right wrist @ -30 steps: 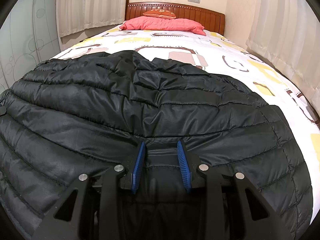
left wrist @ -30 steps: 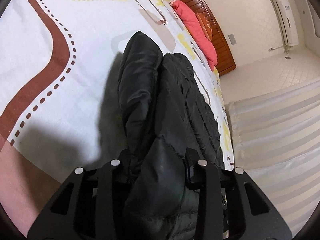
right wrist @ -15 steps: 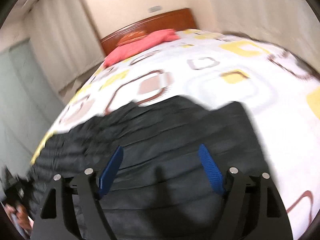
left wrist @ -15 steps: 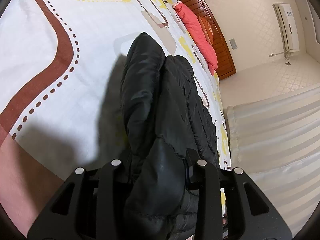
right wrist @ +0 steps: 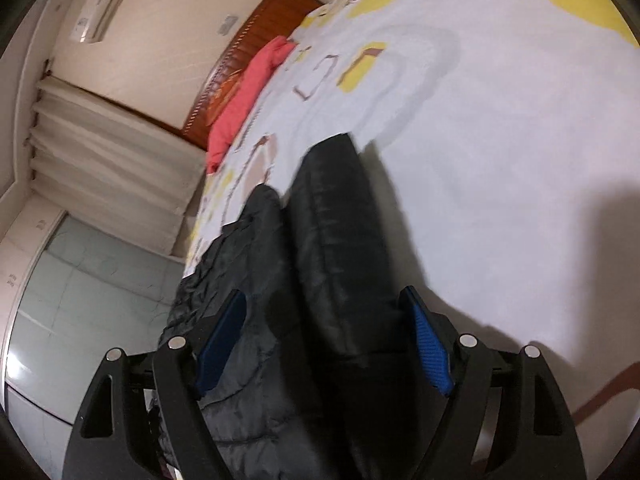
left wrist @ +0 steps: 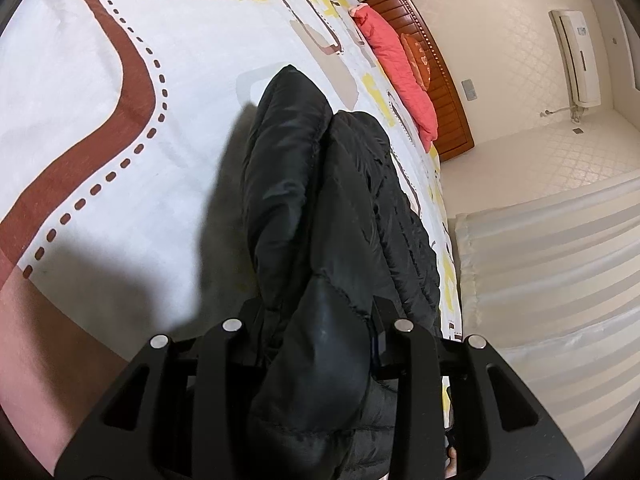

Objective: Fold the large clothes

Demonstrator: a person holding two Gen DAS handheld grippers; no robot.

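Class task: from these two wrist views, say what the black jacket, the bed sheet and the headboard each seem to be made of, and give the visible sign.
Black jacket: probably thin nylon or polyester shell over padding; slight sheen, puffy quilted stitch lines.
Bed sheet: matte woven cloth, likely cotton; printed shapes, soft creases.
Headboard: apparently varnished wood; reddish-brown, slatted, glossy.

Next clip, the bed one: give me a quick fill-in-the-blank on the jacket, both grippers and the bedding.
1. The puffy jacket is ____ in colour.
2. The left gripper is ____ on a bunched fold of the jacket.
3. The right gripper has blue-padded fingers standing ____, jacket between them unpinched.
4. The pillow by the wooden headboard is ____.

Missing words: black; shut; open; pink
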